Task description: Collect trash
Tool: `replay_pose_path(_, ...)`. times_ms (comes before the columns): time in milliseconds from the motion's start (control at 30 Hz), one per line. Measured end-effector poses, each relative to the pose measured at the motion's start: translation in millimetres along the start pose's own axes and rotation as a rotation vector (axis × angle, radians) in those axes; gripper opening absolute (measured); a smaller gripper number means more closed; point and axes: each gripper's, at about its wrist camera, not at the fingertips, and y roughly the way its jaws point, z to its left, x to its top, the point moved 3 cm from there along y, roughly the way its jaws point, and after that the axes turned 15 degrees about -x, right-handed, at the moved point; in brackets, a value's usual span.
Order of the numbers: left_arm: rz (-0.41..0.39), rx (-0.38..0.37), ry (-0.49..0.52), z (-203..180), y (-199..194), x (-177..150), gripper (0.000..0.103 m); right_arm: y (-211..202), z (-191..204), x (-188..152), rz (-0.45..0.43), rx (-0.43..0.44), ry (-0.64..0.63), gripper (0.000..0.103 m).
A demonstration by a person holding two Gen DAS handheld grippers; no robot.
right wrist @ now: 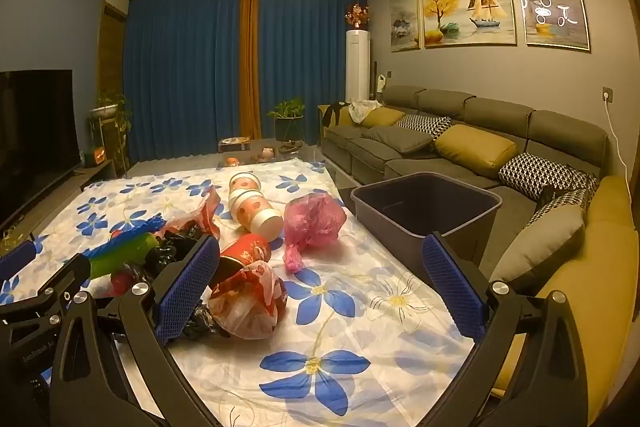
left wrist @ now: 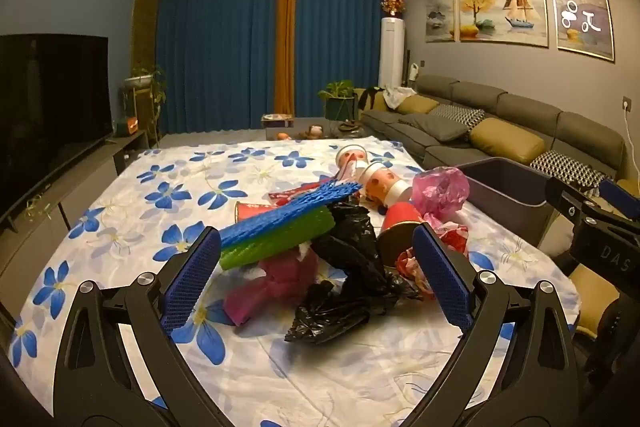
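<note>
A heap of trash lies on a table under a white cloth with blue flowers [left wrist: 168,187]: a black plastic bag [left wrist: 352,267], blue and green foam netting [left wrist: 280,227], a magenta wad [left wrist: 272,287], a pink bag [left wrist: 440,187], a red cup [left wrist: 400,223] and two paper cups [left wrist: 380,183]. My left gripper [left wrist: 316,279] hovers open in front of the heap, its fingers astride the black bag without touching. My right gripper [right wrist: 320,279] is open over bare cloth, with a crumpled red-and-white bag [right wrist: 248,303] just inside its left finger. A dark bin [right wrist: 424,207] stands at the table's right edge.
A grey sofa [right wrist: 460,131] with yellow and patterned cushions runs along the right, close to the bin. A television [left wrist: 48,99] on a low cabinet stands left. Blue curtains, potted plants and a white floor unit fill the far end. The right gripper's body [left wrist: 592,227] shows at the left wrist view's right edge.
</note>
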Motion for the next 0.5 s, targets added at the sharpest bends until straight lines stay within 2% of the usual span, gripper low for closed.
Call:
replay_pose_path(133, -0.018, 0.011, 0.028, -7.4, -3.5, 1.2, 0.095, -0.3, -0.2, 0.2, -0.001, 0.000, 0.004, 0.098)
replay_pose_path(500, -0.021, -0.034, -0.001, -0.7, -2.0, -0.4, 0.095, -1.0, 3.0, 4.7, -0.004, -0.002, 0.005, 0.098)
